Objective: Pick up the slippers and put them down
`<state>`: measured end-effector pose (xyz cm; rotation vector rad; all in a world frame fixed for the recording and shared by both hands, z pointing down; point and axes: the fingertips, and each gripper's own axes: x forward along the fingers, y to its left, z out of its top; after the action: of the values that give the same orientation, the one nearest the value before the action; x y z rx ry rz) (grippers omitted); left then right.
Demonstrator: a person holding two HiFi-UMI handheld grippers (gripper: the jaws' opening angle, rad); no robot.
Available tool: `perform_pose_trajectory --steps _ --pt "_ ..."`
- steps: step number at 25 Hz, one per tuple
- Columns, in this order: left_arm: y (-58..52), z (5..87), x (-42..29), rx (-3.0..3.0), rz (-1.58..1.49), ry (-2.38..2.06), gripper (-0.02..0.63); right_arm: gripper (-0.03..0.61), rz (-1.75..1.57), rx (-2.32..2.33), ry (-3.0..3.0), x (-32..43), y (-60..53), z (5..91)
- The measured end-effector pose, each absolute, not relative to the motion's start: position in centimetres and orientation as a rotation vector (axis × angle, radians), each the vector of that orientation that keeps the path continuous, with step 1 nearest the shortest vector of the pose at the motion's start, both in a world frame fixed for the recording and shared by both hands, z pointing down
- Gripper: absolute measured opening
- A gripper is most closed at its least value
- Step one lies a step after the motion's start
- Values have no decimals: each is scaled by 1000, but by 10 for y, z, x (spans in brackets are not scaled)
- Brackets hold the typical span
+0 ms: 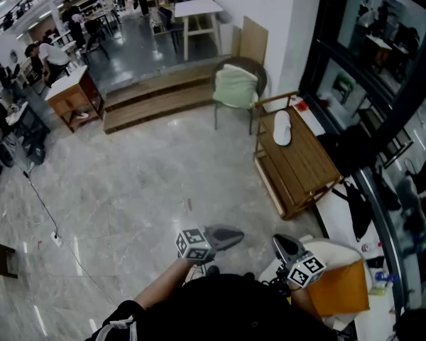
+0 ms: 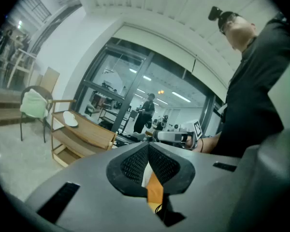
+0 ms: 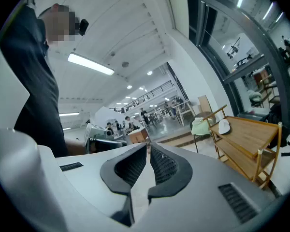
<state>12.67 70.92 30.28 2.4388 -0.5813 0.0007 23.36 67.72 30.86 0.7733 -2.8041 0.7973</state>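
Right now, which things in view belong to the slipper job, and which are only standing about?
For the job: white slipper; wooden rack under it; left gripper and right gripper, both shut, empty.
Just standing about: chair with green cushion; white table; wooden steps.

Left tool (image 1: 236,235) and right tool (image 1: 279,242) held close in front of torso, side by side, tilted slightly down. Both jaws together, nothing gripped.

Background figures (image 1: 50,52) small, indistinct
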Motion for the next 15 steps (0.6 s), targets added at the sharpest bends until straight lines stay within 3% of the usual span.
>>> perform_pose_trajectory --steps 4,15 --pt "617 289 72 2531 -129 -733 12 38 581 473 -2897 150 584 300" --pt "602 289 128 2598 -108 -606 12 38 503 535 -2975 171 576 287"
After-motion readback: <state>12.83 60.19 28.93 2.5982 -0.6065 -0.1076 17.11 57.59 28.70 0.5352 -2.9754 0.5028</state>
